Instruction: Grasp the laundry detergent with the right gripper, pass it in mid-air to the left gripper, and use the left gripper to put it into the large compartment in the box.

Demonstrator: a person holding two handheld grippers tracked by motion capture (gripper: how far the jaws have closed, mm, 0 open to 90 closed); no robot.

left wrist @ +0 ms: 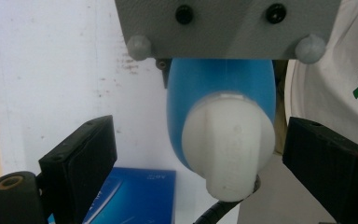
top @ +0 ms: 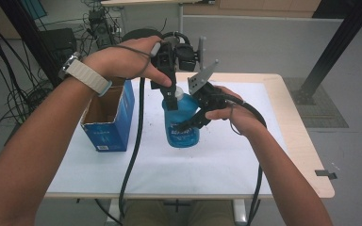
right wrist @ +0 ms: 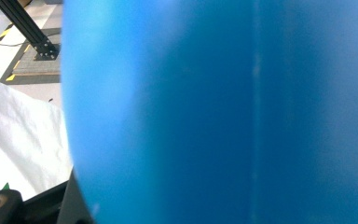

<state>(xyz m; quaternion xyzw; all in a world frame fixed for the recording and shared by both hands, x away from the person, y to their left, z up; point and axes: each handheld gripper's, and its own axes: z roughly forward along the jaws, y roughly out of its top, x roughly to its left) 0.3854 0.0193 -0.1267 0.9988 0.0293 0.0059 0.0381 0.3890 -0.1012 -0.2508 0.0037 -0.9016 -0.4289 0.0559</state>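
A blue bottle (top: 183,129) with a white cap (top: 179,94) stands upright over the middle of the table. My right gripper (top: 191,123) comes in from the right and is shut on the bottle's body, whose blue wall (right wrist: 214,112) sits right against the right gripper view's camera. My left gripper (top: 172,92) points down over the cap. In the left gripper view the cap (left wrist: 228,144) lies between the jaws of the left gripper (left wrist: 200,156), which stands open, with a wide gap on the left side. I cannot tell whether the bottle's base touches the table.
An open blue carton (top: 107,117) stands at the left of the white-covered table (top: 217,165), and its side (left wrist: 135,196) is seen below the left jaw. The right gripper's grey plate (left wrist: 228,28) hangs above the bottle. Cables trail off the front edge.
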